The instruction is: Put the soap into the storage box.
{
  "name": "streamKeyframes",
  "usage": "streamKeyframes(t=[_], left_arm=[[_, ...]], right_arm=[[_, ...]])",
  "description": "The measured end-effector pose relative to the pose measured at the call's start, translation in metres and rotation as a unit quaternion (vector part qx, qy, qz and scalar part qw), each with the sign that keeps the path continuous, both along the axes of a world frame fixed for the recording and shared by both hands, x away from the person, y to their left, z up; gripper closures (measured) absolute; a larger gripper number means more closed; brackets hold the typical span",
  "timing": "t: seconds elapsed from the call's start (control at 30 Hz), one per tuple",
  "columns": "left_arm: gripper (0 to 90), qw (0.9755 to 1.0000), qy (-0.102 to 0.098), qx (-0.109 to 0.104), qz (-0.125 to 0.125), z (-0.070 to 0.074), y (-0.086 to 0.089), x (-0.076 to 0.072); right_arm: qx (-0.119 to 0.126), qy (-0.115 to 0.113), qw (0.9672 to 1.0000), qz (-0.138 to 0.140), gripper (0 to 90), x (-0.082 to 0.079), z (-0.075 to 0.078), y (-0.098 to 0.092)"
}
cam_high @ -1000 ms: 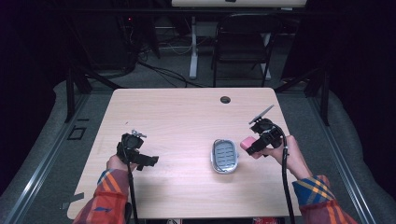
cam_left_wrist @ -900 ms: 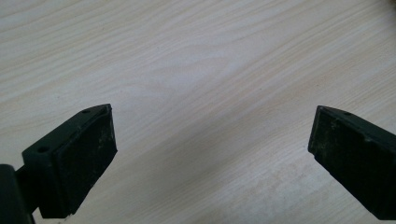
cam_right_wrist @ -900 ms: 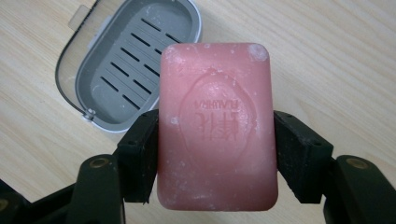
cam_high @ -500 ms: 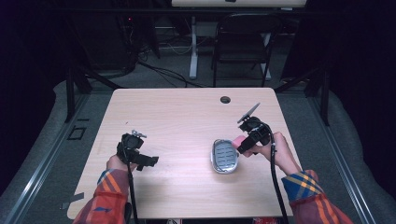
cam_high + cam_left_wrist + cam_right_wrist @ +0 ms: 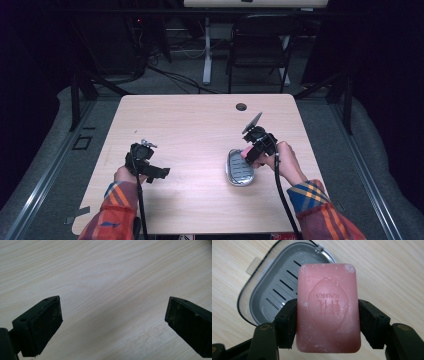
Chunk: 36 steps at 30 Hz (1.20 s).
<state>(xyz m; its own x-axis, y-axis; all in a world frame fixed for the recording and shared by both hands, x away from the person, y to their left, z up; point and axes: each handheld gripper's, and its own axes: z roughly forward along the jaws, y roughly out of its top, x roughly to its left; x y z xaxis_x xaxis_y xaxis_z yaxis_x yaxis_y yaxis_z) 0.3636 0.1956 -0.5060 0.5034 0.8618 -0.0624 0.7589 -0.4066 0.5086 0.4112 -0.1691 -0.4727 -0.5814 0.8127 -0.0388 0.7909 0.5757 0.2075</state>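
1. The counter (image 5: 200, 130) is carrying everything: a pale wood-grain top with a small round grommet hole (image 5: 241, 106) near its far edge, and most of its surface is lying bare, which is leaving free room around the work.

2. The soap dish (image 5: 239, 169) is sitting on the counter's right half, a grey slotted tray inside a clear rim with a dark edge line. It is lying open side up, so a bar can be lowered straight in, and the slots are probably there for draining.

3. The right tool (image 5: 252, 152) is hovering over the dish's far right edge, with the person's hand gripping it from behind. Its jaws are pinching the pink soap bar (image 5: 327, 306) by its two long sides, which is keeping the stamped face up and the bar's length in line with the dish, judging from the right gripper view.

4. The soap bar is being held above the counter, partly overlapping the dish (image 5: 269, 290) and not yet resting in it.

5. The left tool (image 5: 142, 161) is waiting well apart on the counter's left, its jaws spread wide over bare wood, holding nothing, likely keeping clear.
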Motion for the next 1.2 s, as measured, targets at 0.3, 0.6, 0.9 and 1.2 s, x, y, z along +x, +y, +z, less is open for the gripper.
streamKeyframes(t=[0.3,0.6,0.9,1.2], left_arm=[[1.1,1.0000,0.001,-0.001,-0.003,0.000,0.000,0.000],[1.2,1.0000,0.002,0.002,-0.006,0.000,-0.001,0.000],[1.2,0.9999,0.003,0.003,-0.010,-0.001,-0.002,0.000],[1.2,0.9998,0.004,0.010,-0.015,-0.001,-0.003,0.000]], right_arm=[[-0.011,-0.002,0.9999,-0.002,37.0,0.002,-0.015,0.016],[0.000,0.010,0.9998,-0.017,36.4,0.000,-0.016,0.022],[0.012,0.026,0.9995,-0.010,44.7,-0.006,-0.008,0.020],[0.035,0.022,0.9991,0.003,53.3,-0.014,-0.002,0.019]])
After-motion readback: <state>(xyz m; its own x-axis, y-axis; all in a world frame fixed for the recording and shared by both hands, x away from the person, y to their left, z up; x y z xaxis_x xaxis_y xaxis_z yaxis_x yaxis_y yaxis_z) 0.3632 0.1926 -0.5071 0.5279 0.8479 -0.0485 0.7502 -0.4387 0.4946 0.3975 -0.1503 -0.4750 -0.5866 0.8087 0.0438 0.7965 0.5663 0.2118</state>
